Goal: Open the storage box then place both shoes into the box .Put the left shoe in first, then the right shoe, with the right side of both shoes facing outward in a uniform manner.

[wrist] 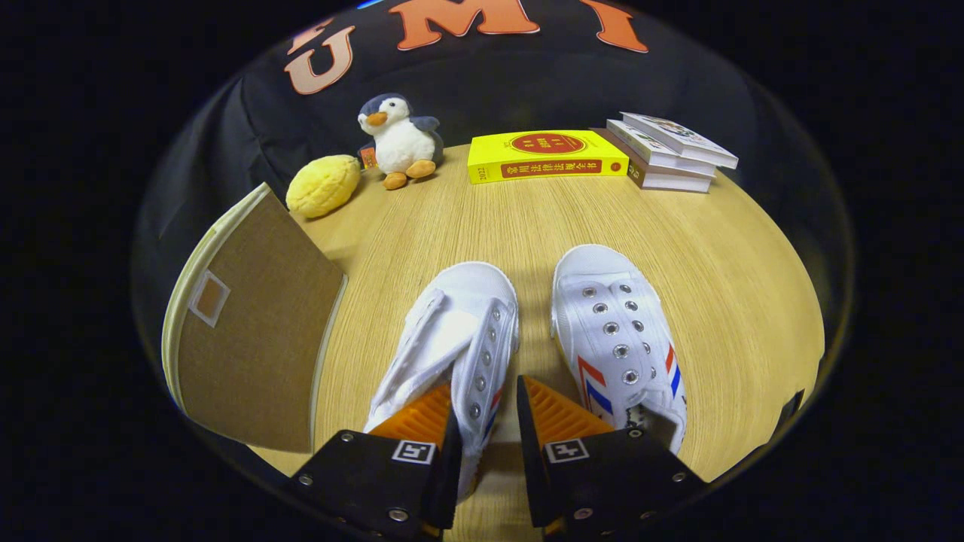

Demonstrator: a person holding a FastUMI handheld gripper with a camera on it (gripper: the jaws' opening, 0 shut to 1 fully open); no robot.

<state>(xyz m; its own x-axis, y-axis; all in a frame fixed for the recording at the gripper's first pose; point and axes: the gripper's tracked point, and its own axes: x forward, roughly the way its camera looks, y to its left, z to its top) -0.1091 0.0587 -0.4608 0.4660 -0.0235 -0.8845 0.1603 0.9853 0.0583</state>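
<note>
Storage box (248, 339): stood on the wooden table (753, 301) left of the shoes, its lid raised.
Left shoe (452, 339): lay beside the box, its right side wall between the fingers.
Gripper (486, 421): fingers a little apart, straddling that wall; a firm pinch could not be told.
Right shoe (617, 339): lay just right of the fingers.
Far edge: yellow plush (324, 186), penguin toy (399, 141), yellow book (546, 156), stacked books (670, 154).

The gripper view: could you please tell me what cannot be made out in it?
- Storage box: its lid faces the camera and hides the inside.
- Left shoe: its heel lies behind the tool's fingers; whether both press its eyelet flap is unclear.
- Right shoe: its heel is behind one finger.
</note>
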